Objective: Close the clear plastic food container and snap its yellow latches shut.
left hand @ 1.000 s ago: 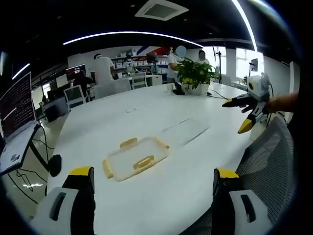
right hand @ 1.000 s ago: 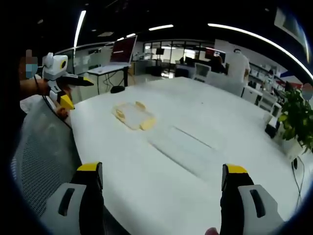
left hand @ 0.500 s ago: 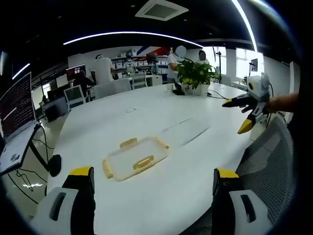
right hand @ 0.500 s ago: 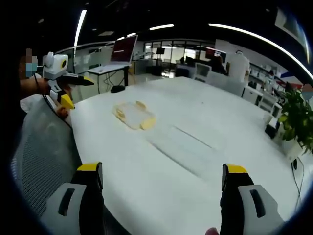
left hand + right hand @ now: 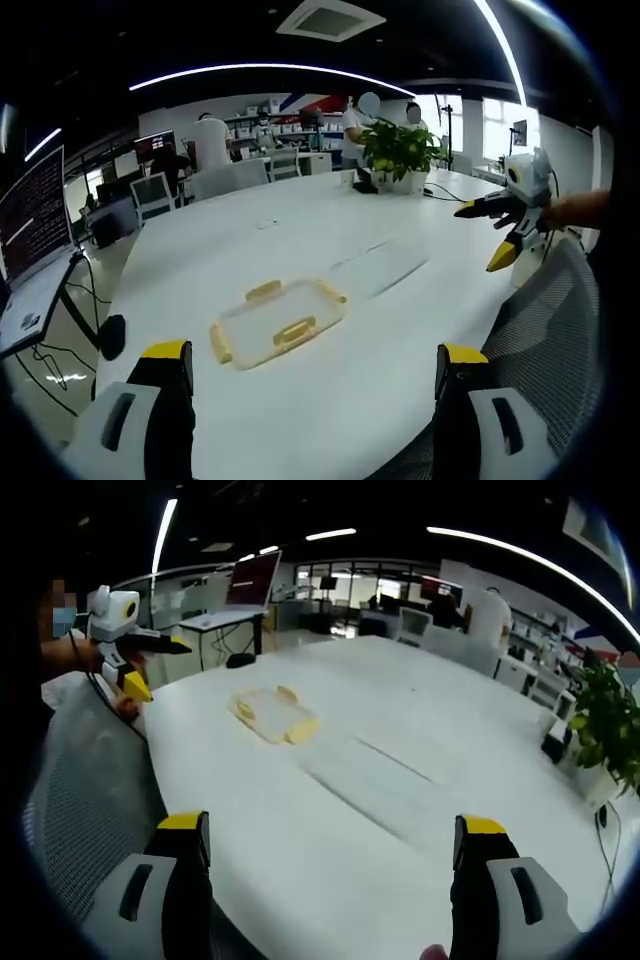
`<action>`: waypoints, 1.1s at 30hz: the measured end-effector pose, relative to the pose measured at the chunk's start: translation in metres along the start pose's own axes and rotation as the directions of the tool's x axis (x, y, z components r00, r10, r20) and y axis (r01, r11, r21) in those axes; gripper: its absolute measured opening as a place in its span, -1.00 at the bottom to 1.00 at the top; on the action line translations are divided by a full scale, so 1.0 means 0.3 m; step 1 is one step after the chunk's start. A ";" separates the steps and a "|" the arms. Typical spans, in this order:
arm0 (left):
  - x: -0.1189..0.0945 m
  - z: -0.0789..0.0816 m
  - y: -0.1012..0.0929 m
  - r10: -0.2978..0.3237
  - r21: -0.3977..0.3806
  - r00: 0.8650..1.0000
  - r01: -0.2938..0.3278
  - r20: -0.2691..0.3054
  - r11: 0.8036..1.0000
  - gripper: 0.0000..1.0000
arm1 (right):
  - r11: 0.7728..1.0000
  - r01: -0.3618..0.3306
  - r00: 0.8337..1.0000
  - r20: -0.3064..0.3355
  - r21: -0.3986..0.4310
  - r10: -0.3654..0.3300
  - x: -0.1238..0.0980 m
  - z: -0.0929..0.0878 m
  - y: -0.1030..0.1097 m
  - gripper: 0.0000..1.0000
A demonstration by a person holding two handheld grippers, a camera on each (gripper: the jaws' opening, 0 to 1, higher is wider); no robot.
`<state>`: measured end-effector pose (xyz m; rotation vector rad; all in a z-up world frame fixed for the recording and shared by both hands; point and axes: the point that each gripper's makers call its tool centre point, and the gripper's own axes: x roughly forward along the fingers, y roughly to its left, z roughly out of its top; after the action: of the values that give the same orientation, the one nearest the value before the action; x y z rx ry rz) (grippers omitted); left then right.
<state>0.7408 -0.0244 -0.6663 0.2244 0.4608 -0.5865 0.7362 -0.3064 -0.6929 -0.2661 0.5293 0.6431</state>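
Note:
A clear plastic food container (image 5: 276, 322) with yellow latches lies flat on the white table (image 5: 300, 240), a little ahead of my left gripper (image 5: 312, 365), whose jaws stand wide apart with nothing between them. In the right gripper view the same container (image 5: 272, 715) lies far off at the upper left, and my right gripper (image 5: 330, 840) is open and holds nothing. The right gripper (image 5: 503, 225) also appears at the right edge of the left gripper view, held by a hand. The left gripper (image 5: 128, 645) appears at the left of the right gripper view.
A potted plant (image 5: 398, 152) stands at the far side of the table. A mesh office chair (image 5: 555, 330) is at the near table edge. A laptop (image 5: 30, 260) sits on a side desk at left. Several people stand among desks in the background.

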 end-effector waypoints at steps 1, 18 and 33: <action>0.001 -0.001 -0.001 -0.001 0.000 1.000 0.001 -0.002 1.000 0.98 | 1.000 -0.001 1.000 0.000 0.000 0.001 -0.001 0.001 0.000 0.99; 0.002 0.000 0.011 -0.013 0.001 1.000 0.013 -0.010 1.000 0.96 | 0.999 -0.034 0.999 -0.028 -0.041 0.033 -0.001 0.008 0.005 0.99; 0.002 0.020 0.070 -0.016 0.015 1.000 0.016 -0.012 1.000 0.93 | 0.995 -0.072 0.997 -0.031 -0.070 0.070 0.012 0.060 0.009 0.98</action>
<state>0.7555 -0.0095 -0.6597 0.2385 0.4699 -0.6050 0.7439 -0.2953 -0.6801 -0.3252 0.5461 0.7293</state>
